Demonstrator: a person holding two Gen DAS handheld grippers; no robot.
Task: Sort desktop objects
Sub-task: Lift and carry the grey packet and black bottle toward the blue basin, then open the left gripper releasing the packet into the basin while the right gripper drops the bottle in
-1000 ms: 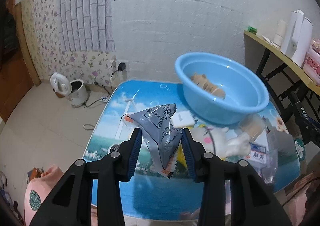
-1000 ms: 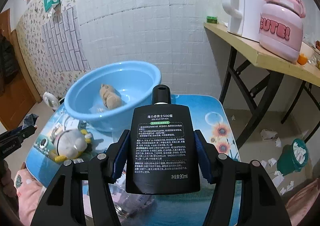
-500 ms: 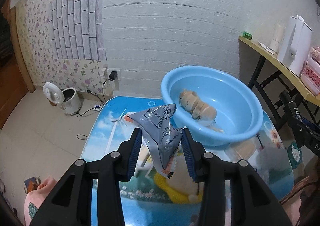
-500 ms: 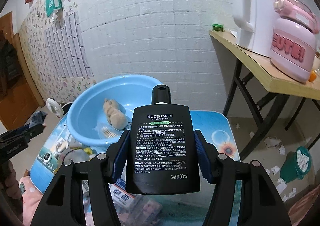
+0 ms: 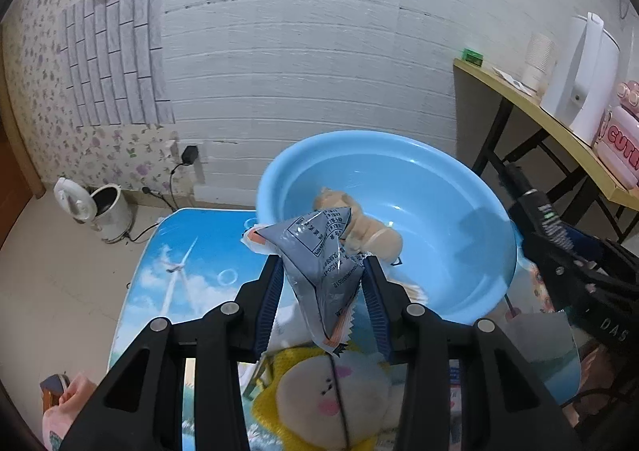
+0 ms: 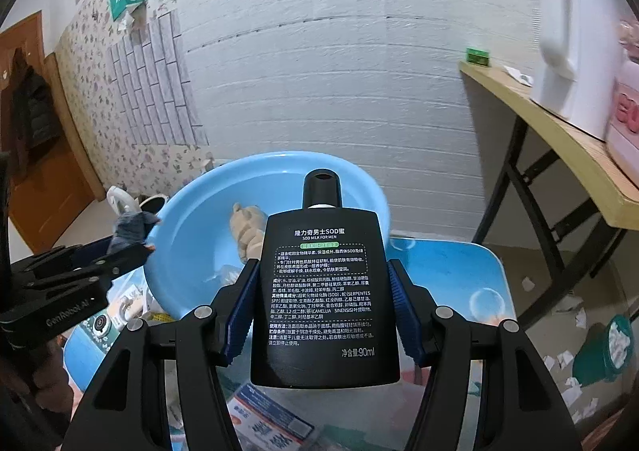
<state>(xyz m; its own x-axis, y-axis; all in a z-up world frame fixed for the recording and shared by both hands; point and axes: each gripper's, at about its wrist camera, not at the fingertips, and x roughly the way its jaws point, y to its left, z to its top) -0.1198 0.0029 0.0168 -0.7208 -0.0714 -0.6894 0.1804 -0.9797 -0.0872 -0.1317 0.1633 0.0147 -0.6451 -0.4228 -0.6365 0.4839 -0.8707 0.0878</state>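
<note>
Snack packet [image 5: 319, 263], grey foil, is pinched between the left gripper [image 5: 323, 299] fingers above the blue basin [image 5: 459, 291] rim. Right gripper [image 6: 323, 315] clamps a black lotion bottle [image 6: 323, 299] upright near the same basin.

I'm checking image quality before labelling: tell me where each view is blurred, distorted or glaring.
Left wrist view: fisheye bends the wall lines; the plush toy at the bottom is soft. Right wrist view: the bottle label reads sharp; the white kettle and pink jar at the right edge are smeared.
</note>
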